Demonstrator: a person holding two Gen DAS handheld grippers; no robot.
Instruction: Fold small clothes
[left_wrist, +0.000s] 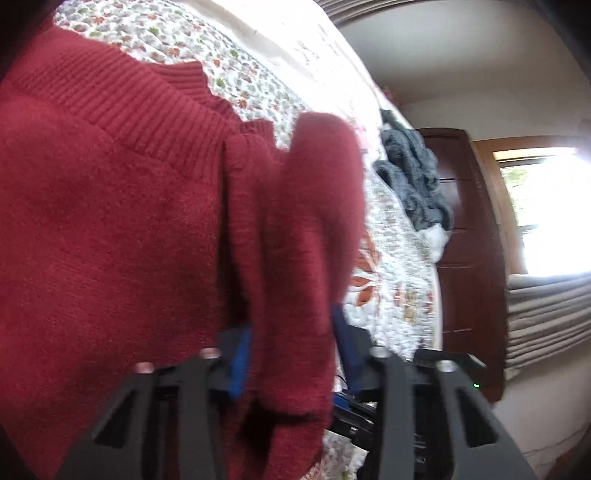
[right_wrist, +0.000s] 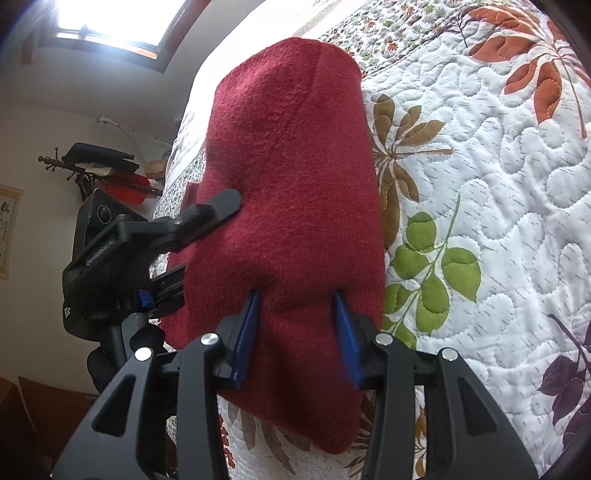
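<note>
So the red knitted sweater (right_wrist: 291, 206) is up off the leaf-patterned quilted bed (right_wrist: 498, 206), bunched into a thick roll, not folded flat yet. The right hand-held gripper (right_wrist: 297, 332) has its blue fingers (right_wrist: 246, 334) apart with a fat wad of the knit stuffed between them; they look to be pinching it, since the cloth dimples right at the tips. The left hand-held gripper (left_wrist: 291, 354) is the same story in its own view: a hanging fold of sweater sits between its blue pads (left_wrist: 240, 363), and the ribbed hem (left_wrist: 147, 110) spreads out above. In the right view you can see that left gripper coming in from the side with a finger against the cloth.

My guess on progress: mid-fold at best. The sweater is gathered or doubled over but has yet to be laid down and squared up. There's also a grey crumpled garment pile (left_wrist: 413, 177) further up the bed, which probably still needs doing.
</note>
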